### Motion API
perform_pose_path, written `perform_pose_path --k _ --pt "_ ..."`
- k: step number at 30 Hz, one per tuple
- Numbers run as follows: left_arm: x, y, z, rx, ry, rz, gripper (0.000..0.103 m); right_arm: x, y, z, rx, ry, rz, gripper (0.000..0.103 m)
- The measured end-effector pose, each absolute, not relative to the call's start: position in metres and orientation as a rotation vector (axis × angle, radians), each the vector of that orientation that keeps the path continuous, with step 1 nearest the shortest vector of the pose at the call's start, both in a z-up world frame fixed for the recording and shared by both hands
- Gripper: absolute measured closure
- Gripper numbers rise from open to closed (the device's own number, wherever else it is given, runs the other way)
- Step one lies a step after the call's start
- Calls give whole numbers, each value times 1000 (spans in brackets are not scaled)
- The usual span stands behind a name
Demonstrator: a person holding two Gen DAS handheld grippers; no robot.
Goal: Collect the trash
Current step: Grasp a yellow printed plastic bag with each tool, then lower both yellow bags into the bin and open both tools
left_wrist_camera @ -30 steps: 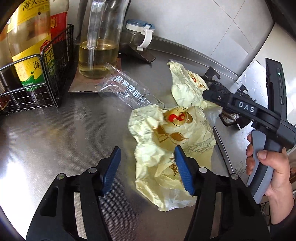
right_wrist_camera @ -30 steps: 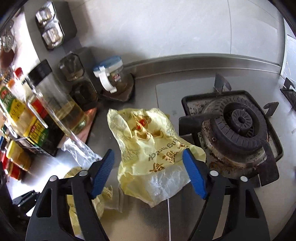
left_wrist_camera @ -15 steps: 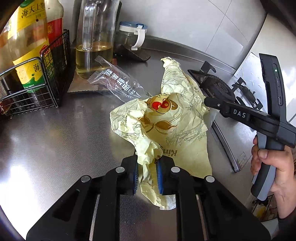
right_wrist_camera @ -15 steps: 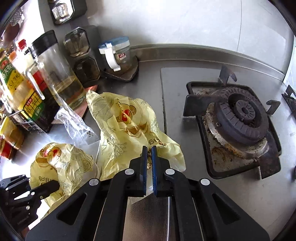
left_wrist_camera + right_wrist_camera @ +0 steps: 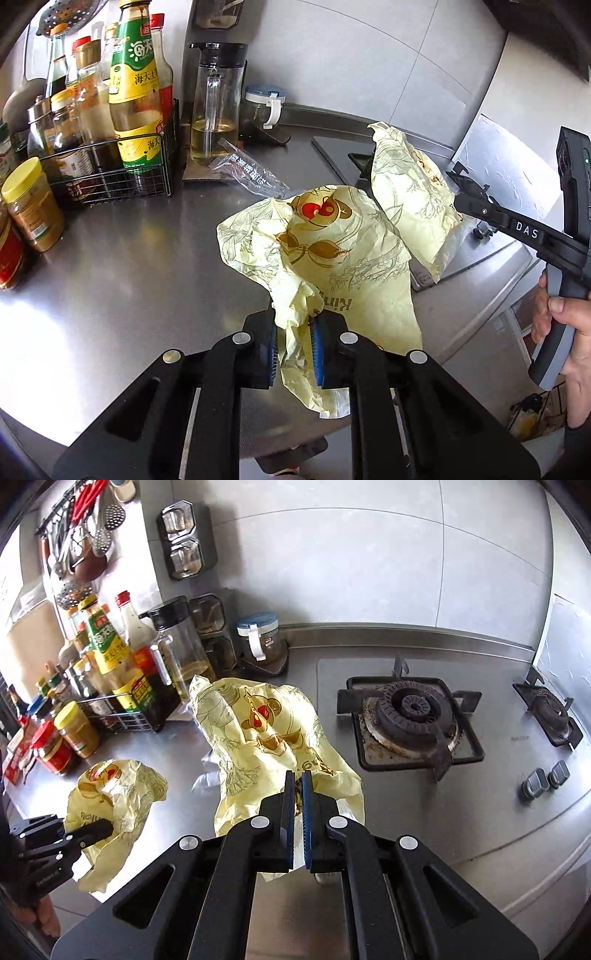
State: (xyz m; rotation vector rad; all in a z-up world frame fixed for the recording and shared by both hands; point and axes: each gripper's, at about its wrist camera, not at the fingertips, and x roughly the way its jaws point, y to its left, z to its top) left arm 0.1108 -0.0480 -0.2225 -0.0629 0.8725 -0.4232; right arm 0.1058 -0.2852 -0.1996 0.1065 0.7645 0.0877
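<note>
Two crumpled yellow plastic bags with a red and brown print hang above the steel counter (image 5: pixel 110 280). My left gripper (image 5: pixel 294 321) is shut on the lower edge of the first yellow bag (image 5: pixel 332 251), which hangs off the counter; from the right wrist, that left gripper (image 5: pixel 107 829) and its bag (image 5: pixel 114 794) sit low on the left. My right gripper (image 5: pixel 295 779) is shut on the second yellow bag (image 5: pixel 258 723), seen from the left wrist as the right gripper (image 5: pixel 456 201) with its bag (image 5: pixel 406 192). A clear printed wrapper (image 5: pixel 247 173) lies flat behind them.
A wire basket (image 5: pixel 110 173) of sauce bottles, a glass oil jug (image 5: pixel 216 110) and a blue-lidded jar (image 5: pixel 264 107) line the back left. Yellow-lidded jars (image 5: pixel 29 210) stand at the left edge. The gas burner (image 5: pixel 410 712) and knobs (image 5: pixel 546 779) lie right.
Both grippers went from open above the bags to shut on them. Both have since pulled back and up, raising the two yellow bags off the counter.
</note>
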Motion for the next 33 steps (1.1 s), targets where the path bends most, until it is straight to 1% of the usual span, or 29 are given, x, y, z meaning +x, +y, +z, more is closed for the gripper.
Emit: perform_pose_path --k 8,14,18,24,33 --pt "16 -33 -225 -74 889 -396 90 4 -267 -213 111 807 149 98" --pt "-45 -19 -249 -95 945 -373 90 -56 -251 -243 113 878 200 98" --pt "-69 -11 -280 -102 1017 -363 90 -80 -242 -284 114 969 219 98" --pt "-84 -2 -339 -121 1116 -335 90 -97 -232 -364 95 1121 206 98" --pt "-76 -4 -441 -153 1221 -296 90 -82 -216 -474 95 1232 190 98"
